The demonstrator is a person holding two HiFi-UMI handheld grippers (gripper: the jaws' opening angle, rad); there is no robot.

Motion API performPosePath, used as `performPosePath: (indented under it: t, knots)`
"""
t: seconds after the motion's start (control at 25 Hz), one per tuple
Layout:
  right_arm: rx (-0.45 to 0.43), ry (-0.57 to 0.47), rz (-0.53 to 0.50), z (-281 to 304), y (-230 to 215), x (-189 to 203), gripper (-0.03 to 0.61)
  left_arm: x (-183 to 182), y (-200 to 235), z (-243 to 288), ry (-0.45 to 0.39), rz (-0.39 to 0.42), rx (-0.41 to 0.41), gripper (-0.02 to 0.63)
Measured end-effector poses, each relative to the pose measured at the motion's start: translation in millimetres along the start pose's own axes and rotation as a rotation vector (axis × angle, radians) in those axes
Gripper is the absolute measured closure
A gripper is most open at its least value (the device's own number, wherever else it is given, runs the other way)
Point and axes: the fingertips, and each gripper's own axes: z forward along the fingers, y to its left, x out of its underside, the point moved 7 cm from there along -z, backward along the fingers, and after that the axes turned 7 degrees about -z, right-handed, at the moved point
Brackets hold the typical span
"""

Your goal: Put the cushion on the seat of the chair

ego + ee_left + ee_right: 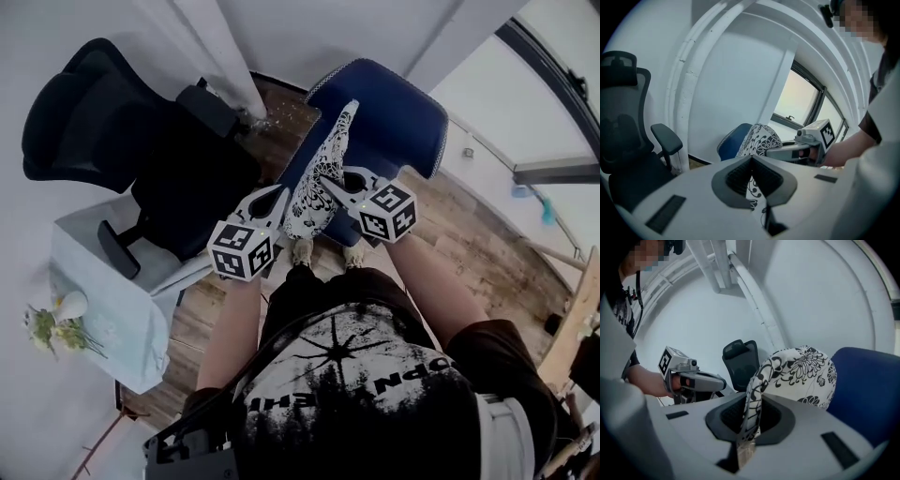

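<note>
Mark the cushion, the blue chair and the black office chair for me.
cushion [323,178]: head view, middle of its patterned face.
blue chair [398,117]: head view, blue upholstery right of the cushion.
black office chair [75,122]: head view, backrest.

White walls, wooden floor, black office chair, bright window.

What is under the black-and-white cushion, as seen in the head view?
The blue chair: its backrest and part of its seat show. The cushion covers the rest of the seat, so whatever may lie there cannot be seen.
</note>
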Motion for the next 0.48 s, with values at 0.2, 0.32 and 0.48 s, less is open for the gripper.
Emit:
performPosePath:
  t: [0.2,0.32,0.48]
  knots:
    - [0.025,0.007,0.074,38,-5,8,0.545,3,36,3,0.038,-0.018,0.027,0.600]
    - [0.035,0.006,0.108,50,-9,12,0.545,4,42,6,0.062,-0.014,0.039,0.600]
    - [0.028,0.020,0.127,63,-11,16,0.545,4,46,8,0.078,-0.045,0.055,0.600]
